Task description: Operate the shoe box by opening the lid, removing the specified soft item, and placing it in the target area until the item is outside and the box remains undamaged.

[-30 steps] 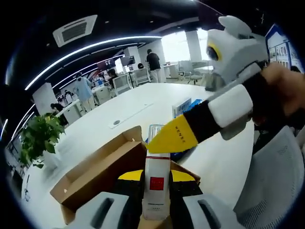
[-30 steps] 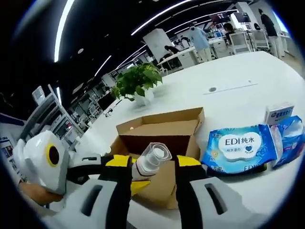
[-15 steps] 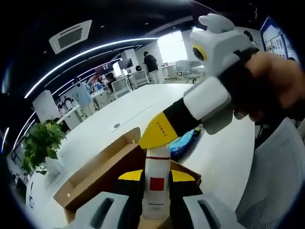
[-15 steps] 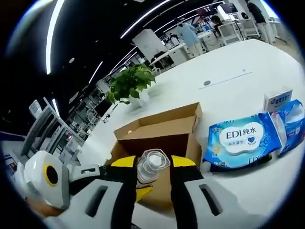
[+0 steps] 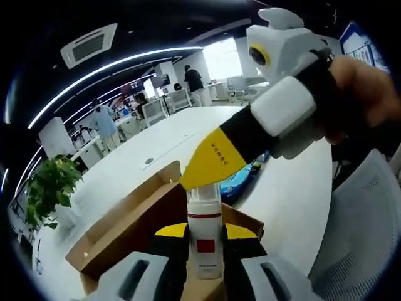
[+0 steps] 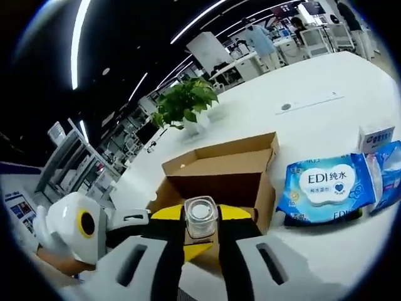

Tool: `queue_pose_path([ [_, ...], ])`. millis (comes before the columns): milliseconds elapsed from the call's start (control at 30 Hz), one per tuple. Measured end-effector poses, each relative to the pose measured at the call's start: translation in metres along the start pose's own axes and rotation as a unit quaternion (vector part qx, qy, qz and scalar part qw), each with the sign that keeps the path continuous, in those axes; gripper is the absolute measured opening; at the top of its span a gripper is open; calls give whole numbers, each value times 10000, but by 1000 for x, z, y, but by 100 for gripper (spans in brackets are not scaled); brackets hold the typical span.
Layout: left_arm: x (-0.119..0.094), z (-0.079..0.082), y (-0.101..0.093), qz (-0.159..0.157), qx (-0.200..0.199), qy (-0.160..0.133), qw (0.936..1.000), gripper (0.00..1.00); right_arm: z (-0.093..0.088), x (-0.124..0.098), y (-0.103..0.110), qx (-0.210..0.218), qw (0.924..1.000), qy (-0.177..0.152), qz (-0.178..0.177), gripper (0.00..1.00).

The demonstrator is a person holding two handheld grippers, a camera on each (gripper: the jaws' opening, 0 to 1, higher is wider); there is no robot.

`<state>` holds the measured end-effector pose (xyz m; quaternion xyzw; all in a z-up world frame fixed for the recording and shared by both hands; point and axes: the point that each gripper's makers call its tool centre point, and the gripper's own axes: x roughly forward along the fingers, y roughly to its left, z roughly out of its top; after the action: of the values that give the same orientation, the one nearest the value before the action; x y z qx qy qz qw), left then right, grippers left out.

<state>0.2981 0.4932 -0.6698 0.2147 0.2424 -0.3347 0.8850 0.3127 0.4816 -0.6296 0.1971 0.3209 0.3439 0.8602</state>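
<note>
A white bottle (image 5: 205,233) with a red square label stands upright between the jaws of my left gripper (image 5: 205,241), which is shut on its body. My right gripper (image 5: 210,164) reaches in from the upper right, its yellow tips on the bottle's top. In the right gripper view its clear cap (image 6: 201,211) sits clamped in my right gripper (image 6: 201,221). Directly below lies the open cardboard shoe box (image 6: 219,164) (image 5: 125,229), lid folded back. A blue EDI wipes pack (image 6: 329,188) (image 5: 241,182) lies on the table to the box's right.
The white table (image 6: 313,106) stretches far behind the box. A potted plant (image 6: 187,103) stands beyond it, and a small white carton (image 6: 376,135) sits past the wipes. A grey mesh chair (image 5: 363,232) is close on the right. People work at distant desks.
The right gripper has swung over and settled its jaws square on the bottle's cap, which now sits centred and end-on in its view. The left gripper keeps its hold.
</note>
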Motion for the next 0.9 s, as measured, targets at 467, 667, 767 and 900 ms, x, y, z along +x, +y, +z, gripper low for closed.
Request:
queue_pose_path([
  [467, -1, 4, -1, -114, 28, -96, 9999, 20, 2, -3, 2, -257, 9996, 97, 107, 15],
  [667, -2, 9, -4, -255, 187, -181, 9993, 21, 4, -6, 4, -552, 9981, 138, 243, 15],
  [767, -4, 12, -6, -372, 133, -248, 9989, 23, 6, -8, 6, -716, 9967, 166, 335, 15],
  [900, -7, 15, -6, -532, 9, -331, 9980, 28, 9, -10, 9, -877, 9949, 160, 467, 15],
])
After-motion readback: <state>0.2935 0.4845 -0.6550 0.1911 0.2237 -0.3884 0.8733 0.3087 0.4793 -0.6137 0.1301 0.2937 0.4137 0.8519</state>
